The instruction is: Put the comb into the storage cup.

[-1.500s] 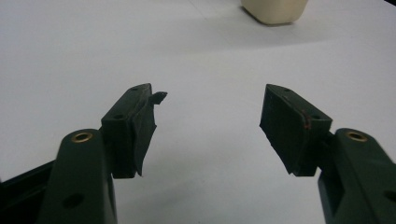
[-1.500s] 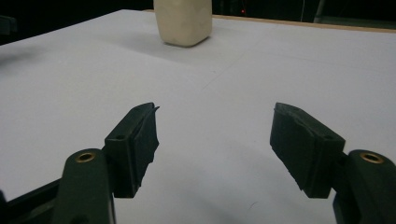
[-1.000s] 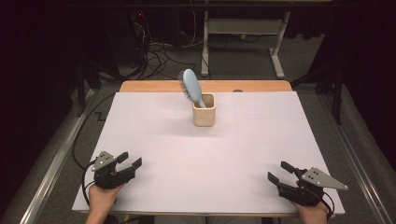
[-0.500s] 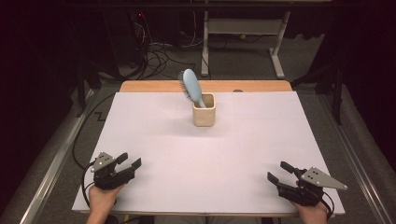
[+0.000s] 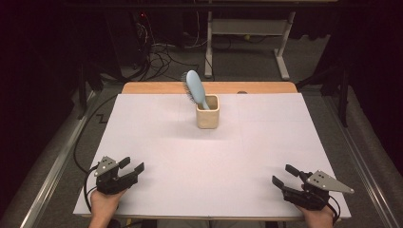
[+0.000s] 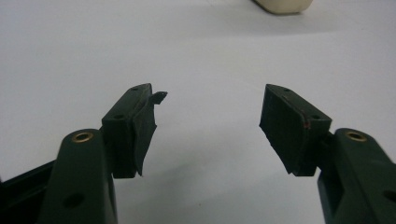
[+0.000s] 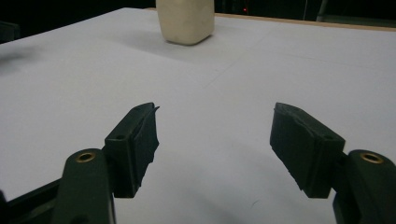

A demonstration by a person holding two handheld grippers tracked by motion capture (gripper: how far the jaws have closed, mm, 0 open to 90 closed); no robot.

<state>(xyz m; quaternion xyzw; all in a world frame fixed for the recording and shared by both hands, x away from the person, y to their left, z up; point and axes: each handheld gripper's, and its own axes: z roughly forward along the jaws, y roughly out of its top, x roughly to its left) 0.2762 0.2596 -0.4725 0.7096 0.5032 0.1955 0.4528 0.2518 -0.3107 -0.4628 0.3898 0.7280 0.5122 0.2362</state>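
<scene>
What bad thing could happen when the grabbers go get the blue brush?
The hairbrush leans out of the small cup, top-heavy, so a sideways pull might tip the cup over. The cup stands near the table's far edge and could be pushed back. The left gripper and right gripper, both open, must reach far.

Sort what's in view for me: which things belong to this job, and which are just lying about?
In the job:
- blue hairbrush, standing handle-down in the cup
- cream cup at the table's far middle
- left gripper and right gripper, both open, at the near edge

Lying about:
- white table cover
- cables on the floor behind
- desk frame beyond
</scene>
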